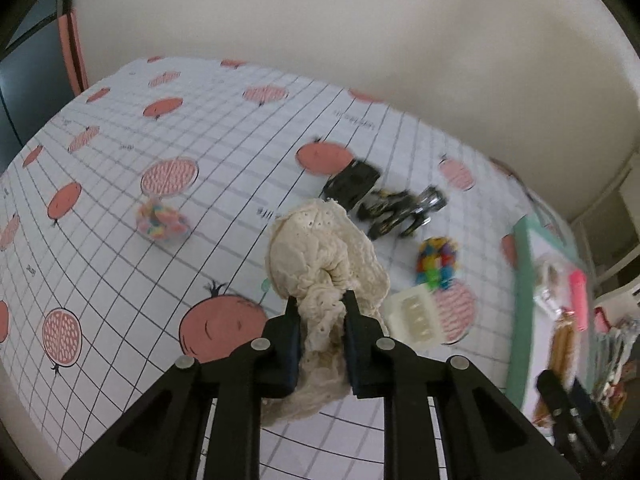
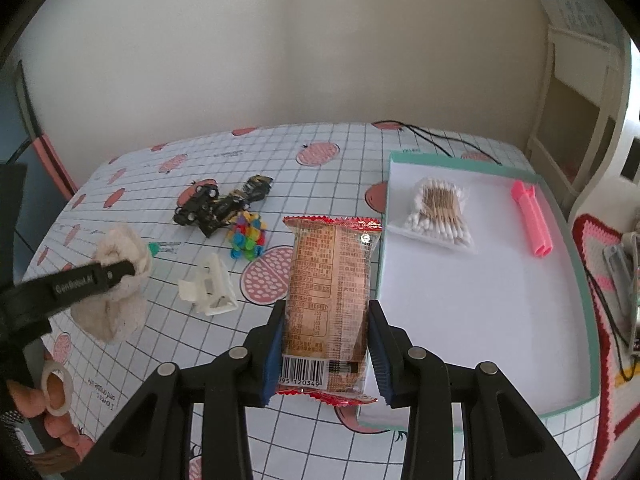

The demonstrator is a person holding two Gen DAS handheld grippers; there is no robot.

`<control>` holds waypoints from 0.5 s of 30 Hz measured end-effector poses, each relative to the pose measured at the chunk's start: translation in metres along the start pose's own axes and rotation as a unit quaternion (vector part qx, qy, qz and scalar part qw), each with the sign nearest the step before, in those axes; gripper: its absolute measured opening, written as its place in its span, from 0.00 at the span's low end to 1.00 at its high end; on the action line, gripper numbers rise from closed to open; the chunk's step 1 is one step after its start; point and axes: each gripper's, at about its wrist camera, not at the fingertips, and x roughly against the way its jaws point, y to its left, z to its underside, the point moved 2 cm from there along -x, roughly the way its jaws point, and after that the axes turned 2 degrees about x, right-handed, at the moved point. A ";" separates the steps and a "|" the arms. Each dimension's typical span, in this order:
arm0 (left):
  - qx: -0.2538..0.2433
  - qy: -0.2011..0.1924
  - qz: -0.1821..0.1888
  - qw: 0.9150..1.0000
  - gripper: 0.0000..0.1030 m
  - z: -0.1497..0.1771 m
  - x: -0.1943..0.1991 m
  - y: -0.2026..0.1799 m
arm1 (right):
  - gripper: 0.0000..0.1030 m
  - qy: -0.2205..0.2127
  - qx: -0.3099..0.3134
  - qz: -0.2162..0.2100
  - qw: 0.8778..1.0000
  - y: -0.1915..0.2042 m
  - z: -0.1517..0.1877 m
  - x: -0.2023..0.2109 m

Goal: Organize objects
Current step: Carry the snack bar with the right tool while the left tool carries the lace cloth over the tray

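My left gripper (image 1: 322, 300) is shut on a cream knitted cloth (image 1: 320, 248), bunched and held just above the tablecloth; the right wrist view shows the same cloth (image 2: 120, 252) with the left gripper (image 2: 132, 268) on it. My right gripper (image 2: 326, 308) is shut on a brown snack packet (image 2: 330, 280) with red crimped ends, barcode near me, beside the left wall of the teal-rimmed white tray (image 2: 572, 240). In the tray lie a bag of cotton swabs (image 2: 438, 212) and a pink clip (image 2: 532, 220).
On the pomegranate-print tablecloth (image 2: 320, 160) lie black toy cars (image 2: 216, 204), a pile of coloured blocks (image 2: 248, 234), a white plastic clip (image 2: 208, 286) and a small tub of coloured bits (image 1: 162, 220). A black cord (image 2: 436, 136) runs behind the tray. A hand (image 2: 52, 392) holds the left gripper.
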 end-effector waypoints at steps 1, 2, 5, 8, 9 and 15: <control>-0.001 -0.006 0.005 1.000 0.19 -0.001 0.005 -0.004 | 0.39 -0.003 0.004 0.003 1.000 0.002 0.000 0.003; -0.001 -0.010 0.012 1.000 0.19 -0.002 0.009 -0.007 | 0.39 -0.003 0.006 0.003 1.000 0.002 -0.001 0.004; -0.004 -0.022 0.028 0.999 0.19 -0.005 0.021 -0.019 | 0.39 -0.008 0.008 0.007 1.000 0.004 -0.001 0.011; -0.024 -0.037 0.039 0.998 0.19 -0.005 0.035 -0.033 | 0.39 -0.014 0.011 0.009 1.000 0.004 -0.001 0.016; -0.030 -0.042 0.043 0.998 0.19 -0.005 0.040 -0.037 | 0.39 -0.015 0.013 0.011 1.000 0.003 -0.001 0.018; -0.056 -0.062 0.080 0.993 0.19 -0.002 0.059 -0.068 | 0.39 -0.015 -0.010 0.015 1.000 -0.016 -0.002 0.014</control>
